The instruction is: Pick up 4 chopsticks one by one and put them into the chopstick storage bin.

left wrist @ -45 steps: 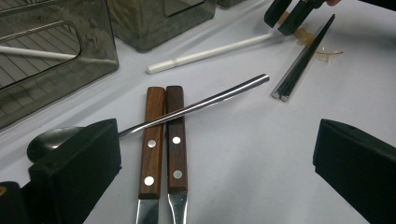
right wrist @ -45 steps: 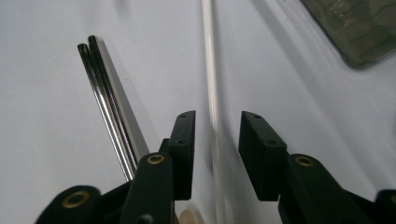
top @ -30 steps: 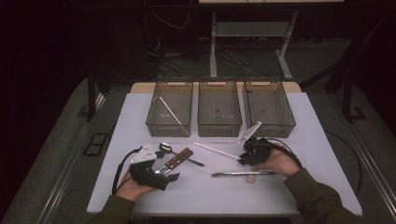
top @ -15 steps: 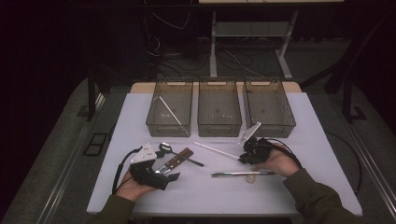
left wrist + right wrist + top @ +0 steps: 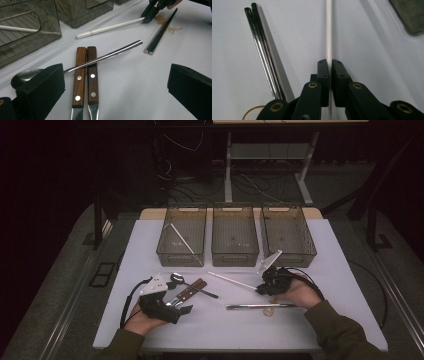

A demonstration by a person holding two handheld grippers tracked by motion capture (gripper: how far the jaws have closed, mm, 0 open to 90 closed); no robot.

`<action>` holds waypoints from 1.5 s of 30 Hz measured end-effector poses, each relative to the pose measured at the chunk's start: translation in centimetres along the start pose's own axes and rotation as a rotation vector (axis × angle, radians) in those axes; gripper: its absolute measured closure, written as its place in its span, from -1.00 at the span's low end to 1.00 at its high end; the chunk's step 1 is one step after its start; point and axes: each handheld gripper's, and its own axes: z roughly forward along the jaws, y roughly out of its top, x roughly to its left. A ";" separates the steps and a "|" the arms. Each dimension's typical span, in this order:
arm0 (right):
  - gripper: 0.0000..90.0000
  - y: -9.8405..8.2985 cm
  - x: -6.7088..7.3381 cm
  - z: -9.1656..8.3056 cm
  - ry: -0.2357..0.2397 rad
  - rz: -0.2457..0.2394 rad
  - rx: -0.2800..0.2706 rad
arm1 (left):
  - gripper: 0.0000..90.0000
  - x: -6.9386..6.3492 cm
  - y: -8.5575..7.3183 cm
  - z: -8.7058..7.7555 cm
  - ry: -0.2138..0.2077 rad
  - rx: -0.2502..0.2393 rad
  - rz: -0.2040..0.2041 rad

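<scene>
Since a second before, little had moved — the right gripper [image 5: 330,82] stayed clamped on the white chopstick [image 5: 231,280] at frame centre; the left gripper [image 5: 115,92] gaped over the wooden-handled knives [image 5: 86,75], lower left.

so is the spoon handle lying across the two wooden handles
Yes, the spoon handle crosses over both wooden handles in the left gripper view.

There were three bins [image 5: 235,235], two white chopsticks [image 5: 231,280], two metal chopsticks [image 5: 260,306], two wooden-handled knives [image 5: 85,75], one spoon [image 5: 100,58].
</scene>
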 end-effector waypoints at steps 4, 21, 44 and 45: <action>0.91 -0.1 -0.2 -0.4 0.016 0.011 -0.029 | -1.00 0.0 0.0 0.0 -0.001 0.000 0.001; 0.91 -0.2 -0.3 -2.3 0.061 0.058 -0.149 | -1.00 0.0 0.0 0.0 0.000 0.004 0.011; 0.91 2.4 -0.5 -3.4 0.051 0.147 -0.277 | -1.00 -0.1 -0.1 0.2 -0.002 0.005 -0.001; 0.91 2.6 -0.5 -3.3 0.049 0.153 -0.278 | -1.00 -0.1 -0.1 0.2 -0.002 0.004 -0.001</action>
